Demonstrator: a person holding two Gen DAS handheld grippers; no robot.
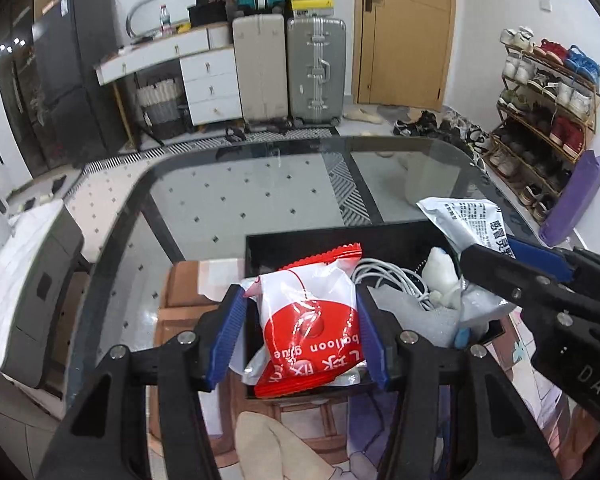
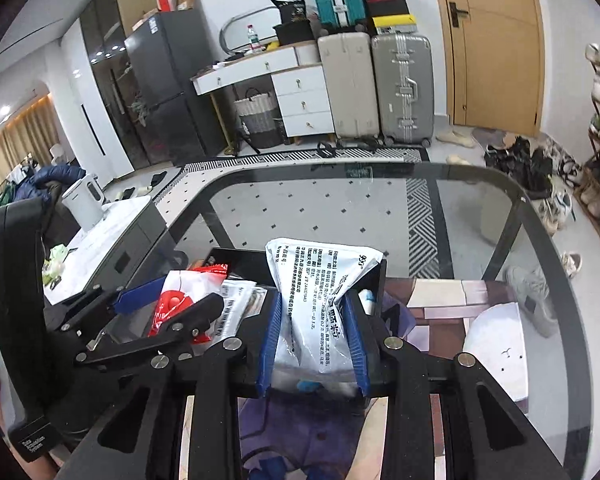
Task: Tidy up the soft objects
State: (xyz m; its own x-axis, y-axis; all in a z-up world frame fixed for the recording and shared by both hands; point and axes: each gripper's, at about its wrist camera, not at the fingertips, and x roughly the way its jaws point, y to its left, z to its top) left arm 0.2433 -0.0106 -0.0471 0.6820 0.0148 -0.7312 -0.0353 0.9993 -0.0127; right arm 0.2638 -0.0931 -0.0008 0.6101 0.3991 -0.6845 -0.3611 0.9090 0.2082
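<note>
1. Red-and-white packet (image 1: 312,320): a glossy plastic pouch with a crimped red top edge, a large red disc on its white front and the words "balloon glue" printed upside down in the left wrist view. It sits between the blue pads of the left gripper (image 1: 300,320), which pinch it on both sides; the film wrinkles where the pads (image 1: 226,340) press.
2. Silver-white sachet (image 2: 320,304): a crinkled foil pouch covered in dense black printed text, its top flaring wide and its middle squeezed narrow. The right gripper (image 2: 314,344) clamps it at that waist, jaws drawn close together on it.
3. Black bin (image 1: 340,240): an open, dark, straight-walled box standing at the near edge of the glass table (image 1: 260,184). Both packets are held over it, the red one above its left part, the silver one above its right side.
4. Inside the bin lie a coiled white cable (image 1: 392,276), a small white plush figure (image 1: 444,276), a sheet of grey foam (image 1: 412,312) and a clear plastic bag (image 1: 480,304).
5. In the right wrist view another printed sachet (image 2: 236,304) lies in the bin between the two grippers.
6. Far beyond the table stand two suitcases (image 1: 292,68), beige and silver, beside a white desk (image 1: 172,56).
</note>
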